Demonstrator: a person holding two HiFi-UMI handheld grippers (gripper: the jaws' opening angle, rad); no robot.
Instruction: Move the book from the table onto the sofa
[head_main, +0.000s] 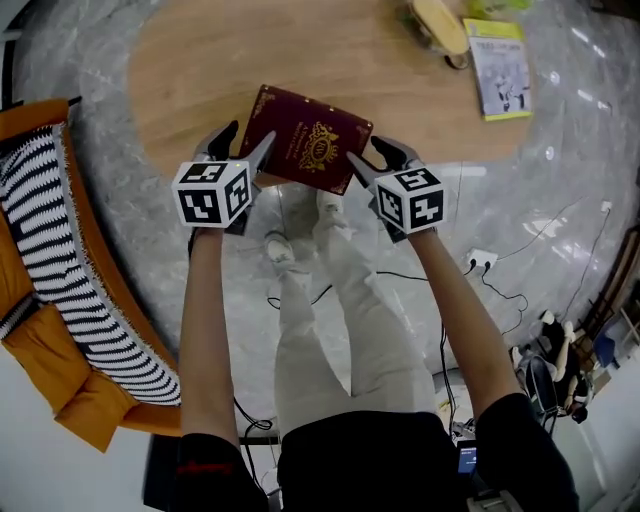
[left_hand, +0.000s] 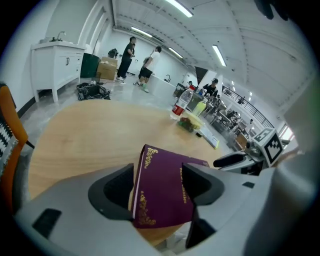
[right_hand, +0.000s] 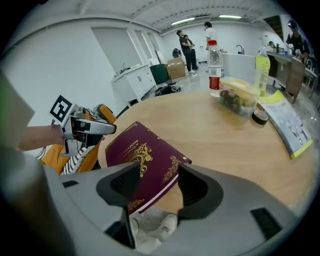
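Observation:
A maroon book (head_main: 308, 138) with gold ornament lies flat at the near edge of the round wooden table (head_main: 200, 70). My left gripper (head_main: 248, 140) is at the book's left corner and my right gripper (head_main: 368, 155) at its right corner, both angled downward. In the left gripper view the book (left_hand: 162, 192) shows between the spread jaws of that gripper (left_hand: 160, 185), pads apart from it. The right gripper (right_hand: 160, 182) stands open over the book's (right_hand: 140, 155) near corner. The orange sofa (head_main: 45, 365) with a striped blanket sits at the left.
A booklet (head_main: 498, 68) and a yellowish container (head_main: 440, 25) lie at the table's far right, with a water bottle (right_hand: 214, 60) and a tape roll (right_hand: 259, 116). A power strip (head_main: 480, 260) and cables lie on the floor. People stand far back.

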